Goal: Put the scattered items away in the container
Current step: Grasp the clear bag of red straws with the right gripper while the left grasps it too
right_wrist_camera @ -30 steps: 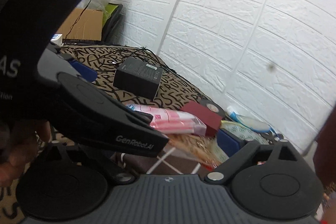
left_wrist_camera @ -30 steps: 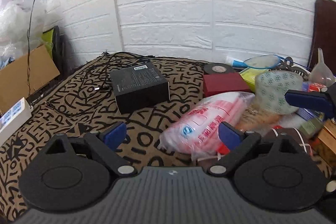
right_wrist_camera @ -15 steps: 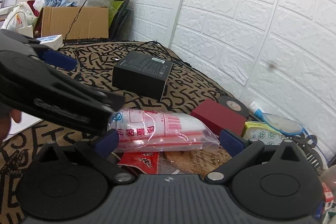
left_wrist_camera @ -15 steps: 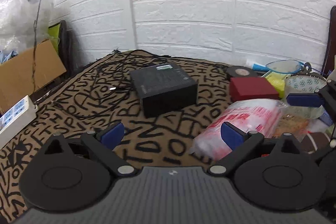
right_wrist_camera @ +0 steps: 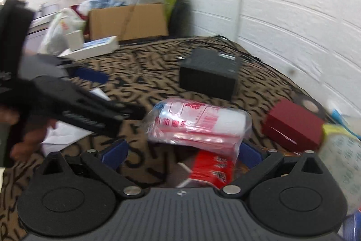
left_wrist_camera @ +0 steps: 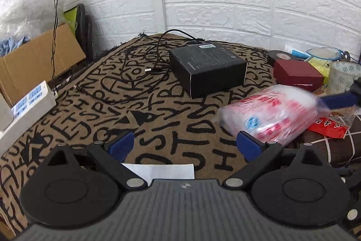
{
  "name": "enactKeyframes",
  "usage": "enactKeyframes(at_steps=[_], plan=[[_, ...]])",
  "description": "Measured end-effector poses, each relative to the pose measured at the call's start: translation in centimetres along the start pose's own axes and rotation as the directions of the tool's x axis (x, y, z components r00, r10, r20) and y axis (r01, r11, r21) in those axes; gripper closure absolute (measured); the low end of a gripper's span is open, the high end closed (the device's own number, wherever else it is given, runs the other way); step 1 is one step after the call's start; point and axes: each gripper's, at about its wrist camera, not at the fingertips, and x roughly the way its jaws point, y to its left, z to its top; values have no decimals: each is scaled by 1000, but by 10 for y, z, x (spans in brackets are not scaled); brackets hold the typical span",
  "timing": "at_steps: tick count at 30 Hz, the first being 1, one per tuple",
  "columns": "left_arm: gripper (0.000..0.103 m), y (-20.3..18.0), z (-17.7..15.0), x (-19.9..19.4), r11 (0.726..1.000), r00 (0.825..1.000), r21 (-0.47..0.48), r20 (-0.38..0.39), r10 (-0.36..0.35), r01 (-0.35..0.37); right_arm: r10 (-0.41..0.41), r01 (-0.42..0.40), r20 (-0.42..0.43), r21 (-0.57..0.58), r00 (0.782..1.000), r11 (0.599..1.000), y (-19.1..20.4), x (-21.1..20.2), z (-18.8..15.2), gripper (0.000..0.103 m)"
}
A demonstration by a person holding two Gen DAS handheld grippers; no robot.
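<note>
showing only rightward: left gripper (right_wrist_camera: 90, 83)

A clear plastic bag with red print (left_wrist_camera: 273, 114) lies on its side on the letter-patterned cloth, bulging and crinkled, a blue round mark on its near end. A red packet with dark characters (left_wrist_camera: 328, 127) pokes out from under its right end, touching it. Behind the bag a black box (left_wrist_camera: 207, 68) sits flat, a white barcode label on its top edge, with a loose black cable (left_wrist_camera: 144, 69) coiled just to its left. To the right, a dark red box (left_wrist_camera: 297, 75) lies flat, closed, and a black tape roll (left_wrist_camera: 282, 57) lies just behind it, near the wall.
</note>
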Motion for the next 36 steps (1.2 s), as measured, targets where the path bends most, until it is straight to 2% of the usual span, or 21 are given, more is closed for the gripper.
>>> enactKeyframes(at_steps=[4, 8, 10, 11, 12, 14, 16, 17, 18, 19, 20, 23, 26, 30, 31, 32, 34, 35, 36], plan=[[3, -3, 1, 7, 999, 1000, 32, 2, -7, 7, -82, 82, 8, 59, 997, 995, -9, 0, 1, 0], [3, -5, 0, 19, 999, 1000, 43, -26, -11, 12, -82, 83, -31, 33, 996, 996, -10, 15, -2, 2], [3, -5, -1, 23, 998, 1000, 68, -28, -9, 11, -65, 66, -16, 38, 998, 997, -10, 18, -2, 20], [4, -5, -2, 24, 997, 1000, 83, -24, -8, 10, -56, 56, -8, 50, 998, 997, -10, 18, -1, 35], [6, -5, -3, 25, 995, 1000, 100, -16, -5, 7, -57, 57, -8, 62, 998, 996, -10, 19, -1, 40], [28, -5, -5, 25, 991, 1000, 133, -2, -30, 31, -65, 66, -19, 77, 998, 995, -10, 20, 0, 52], [46, 0, -6, 22, 987, 995, 122, 7, -104, 102, -77, 78, -13, 81, 997, 994, -7, 18, -1, 54], [48, 1, -6, 19, 986, 992, 117, 15, -125, 122, -79, 79, -12, 89, 997, 993, -8, 18, -2, 54], [47, 0, -8, 16, 984, 991, 130, 30, -129, 124, -78, 78, -8, 98, 997, 992, -9, 18, -3, 54], [41, 0, -11, 12, 981, 991, 152, 45, -130, 122, -76, 76, -5, 104, 997, 992, -10, 18, -4, 54], [28, 0, -13, 7, 979, 990, 168, 59, -127, 116, -75, 75, -5, 104, 997, 992, -11, 18, -4, 54], [2, 7, -20, -7, 969, 977, 191, 111, -180, 156, -70, 71, -9, 97, 997, 993, -12, 19, -3, 54], [0, 6, -21, -18, 958, 964, 206, 130, -231, 202, -70, 71, -14, 97, 997, 993, -11, 21, -3, 54], [2, -16, -22, -12, 921, 960, 311, 81, -270, 233, -74, 76, -16, 107, 997, 991, -10, 23, -2, 54], [13, -22, -23, -9, 913, 959, 328, 64, -277, 242, -76, 78, -17, 110, 997, 991, -9, 23, -2, 54], [28, -27, -23, -3, 910, 960, 331, 38, -279, 251, -79, 81, -20, 112, 997, 990, -9, 23, -2, 55], [45, -30, -19, 9, 916, 957, 292, 12, -290, 274, -83, 85, -26, 117, 996, 989, -9, 23, -2, 55], [61, -31, -16, 12, 918, 955, 279, 9, -296, 282, -85, 88, -29, 120, 996, 989, -9, 23, -2, 56], [68, -32, -12, 16, 916, 952, 276, 1, -305, 292, -86, 90, -30, 124, 996, 988, -9, 23, -1, 57]])
